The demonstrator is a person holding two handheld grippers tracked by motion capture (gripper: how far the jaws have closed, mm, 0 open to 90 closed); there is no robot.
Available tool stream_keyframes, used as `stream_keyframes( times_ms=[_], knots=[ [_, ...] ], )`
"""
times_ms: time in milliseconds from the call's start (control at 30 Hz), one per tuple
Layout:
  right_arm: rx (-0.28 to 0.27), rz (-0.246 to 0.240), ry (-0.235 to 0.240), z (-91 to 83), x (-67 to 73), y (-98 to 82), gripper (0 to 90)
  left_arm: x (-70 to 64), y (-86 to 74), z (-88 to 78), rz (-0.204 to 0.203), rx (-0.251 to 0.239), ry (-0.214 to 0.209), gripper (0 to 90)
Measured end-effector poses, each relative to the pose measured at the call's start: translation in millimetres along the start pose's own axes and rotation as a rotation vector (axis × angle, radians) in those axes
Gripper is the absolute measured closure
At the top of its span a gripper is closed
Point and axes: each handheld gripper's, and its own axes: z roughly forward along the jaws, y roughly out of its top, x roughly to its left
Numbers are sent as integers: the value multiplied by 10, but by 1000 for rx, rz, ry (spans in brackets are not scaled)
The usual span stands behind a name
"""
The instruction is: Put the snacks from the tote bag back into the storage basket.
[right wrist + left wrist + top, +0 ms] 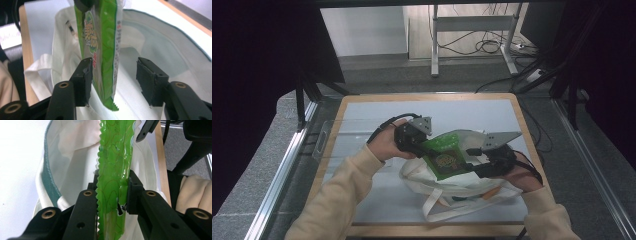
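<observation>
Glossy green plastic snack packet (113, 170) clamped by left gripper (112, 195), right gripper (113, 75) released, not yet inside white cloth tote bag (447, 187).

We count one green snack packet (443, 154), one white tote bag (447, 187), two grippers, left (418, 142) and right (484, 160), one table (377, 205); possibly something orange inside, unclear.
</observation>
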Motion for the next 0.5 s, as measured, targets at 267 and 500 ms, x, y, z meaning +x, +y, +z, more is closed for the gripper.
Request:
stream_keyframes(
  times_ms=[267,500],
  knots=[
    [-92,81,-15,-173,31,-208,422,4,27,-115,-2,-20,19,756],
    [-103,102,-22,-214,59,-338,418,-2,67,-258,1,-37,33,757]
  ],
)
